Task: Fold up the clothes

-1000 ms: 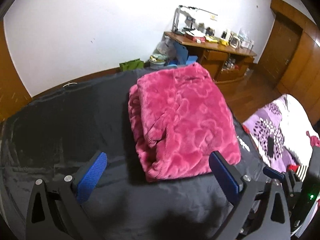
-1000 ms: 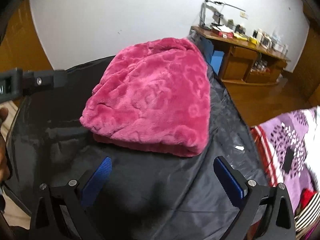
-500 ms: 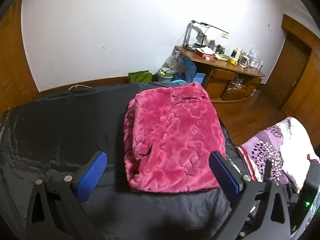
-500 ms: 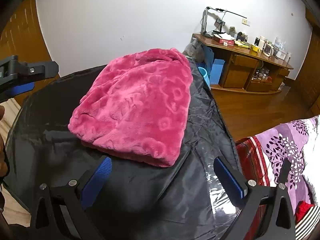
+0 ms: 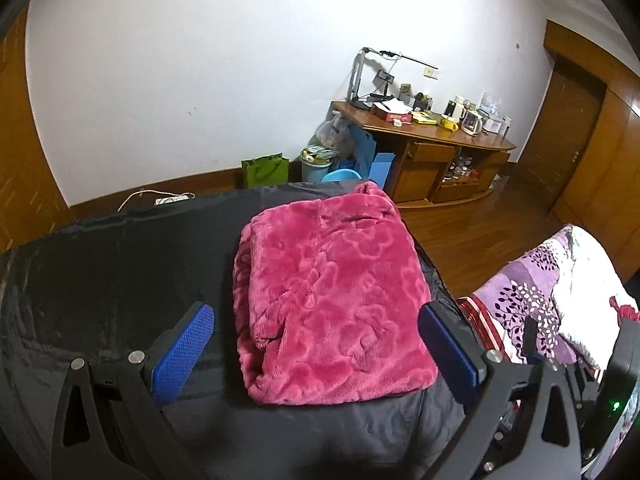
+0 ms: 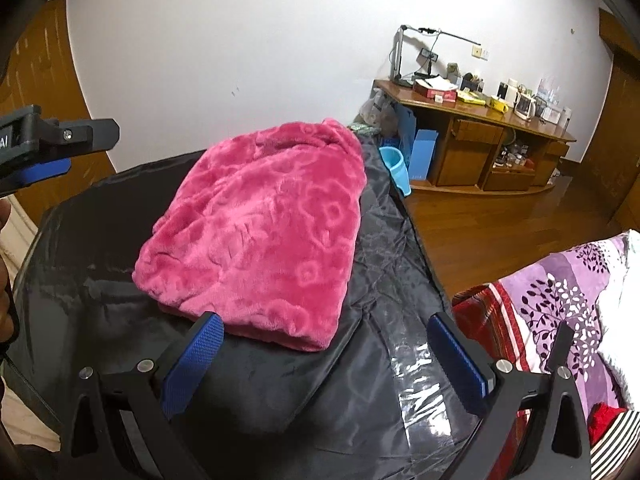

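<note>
Both grippers hang with fingers spread wide, holding nothing: left gripper (image 5: 316, 346), right gripper (image 6: 326, 360). Folded pink fleece garment (image 5: 328, 300) lies flat on black-covered bench (image 5: 112, 264), just ahead of both grippers.

Magenta fleece garment (image 5: 332, 304) embossed with flowers; black table cover (image 5: 120, 264); purple-white leaf-print blanket (image 6: 560, 304) at 3 o'clock; blue finger pads (image 6: 192, 364)
</note>
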